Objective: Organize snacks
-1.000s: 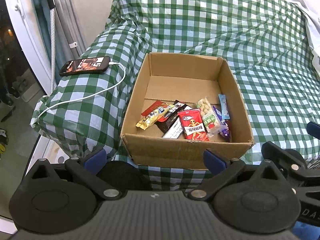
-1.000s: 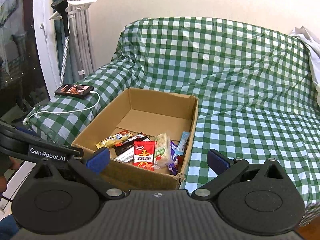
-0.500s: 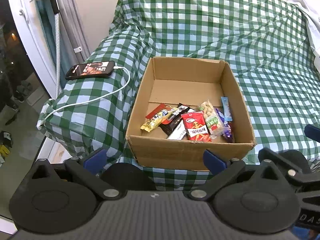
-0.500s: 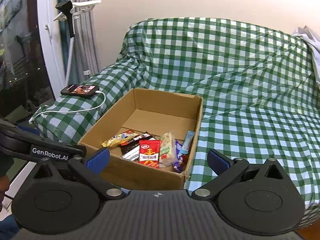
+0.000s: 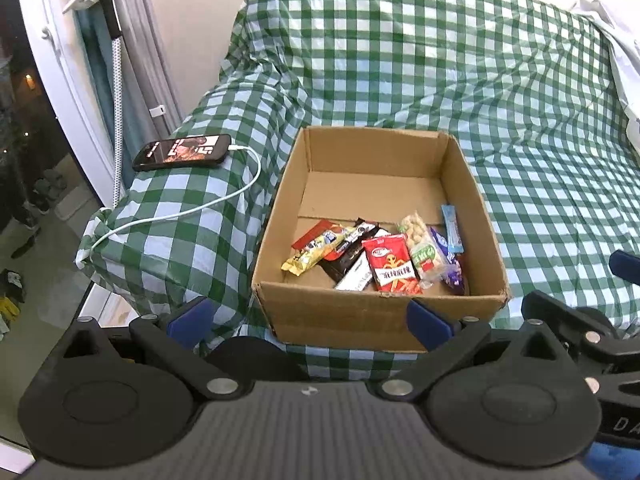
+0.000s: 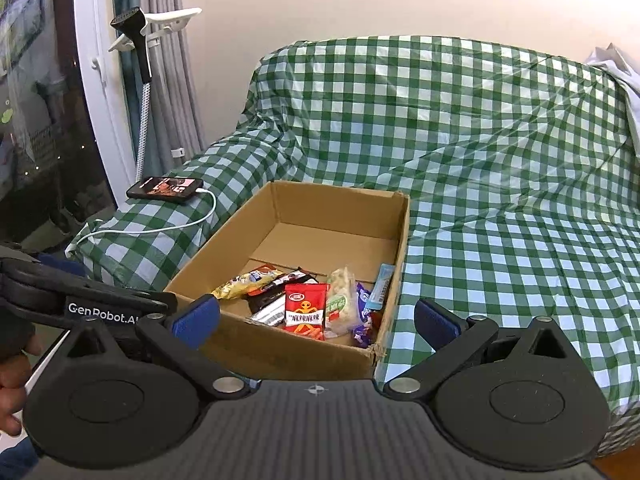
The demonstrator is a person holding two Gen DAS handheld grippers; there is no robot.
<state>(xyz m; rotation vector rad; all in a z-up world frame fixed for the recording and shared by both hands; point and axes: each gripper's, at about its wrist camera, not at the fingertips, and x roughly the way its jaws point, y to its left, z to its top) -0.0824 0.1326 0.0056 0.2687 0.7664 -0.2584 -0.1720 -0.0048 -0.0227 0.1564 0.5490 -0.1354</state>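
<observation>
Left wrist view: left gripper (image 5: 308, 318) spread wide, holding nothing, hanging just short of the near wall of the cardboard box (image 5: 340, 316). Right wrist view: right gripper (image 6: 318, 318) equally wide and empty, near the box's near right corner. Snacks heaped against the near wall inside: red packet (image 5: 390, 262) on top in the middle, yellow bar (image 5: 310, 254) to its left, peanut bag (image 5: 420, 240) and pale blue stick (image 5: 452, 228) to its right, dark wrappers (image 5: 352, 258) half buried beneath. Far half of the box bare. Box resting on a soft checked sofa cover (image 5: 540, 160), phone (image 5: 182, 152) on its cable (image 5: 188, 212) on the left armrest.

Likely trouble: slick overlapping wrappers, so a pinch on the red packet could drag a neighbour along or slip off. Reaching low over the near wall risks catching the cardboard and tipping or sliding the box on the yielding cushion. Crowding of both grippers at the same near edge invites a knock between them. Wide sweep to the left could snag the cable and pull the phone down.
</observation>
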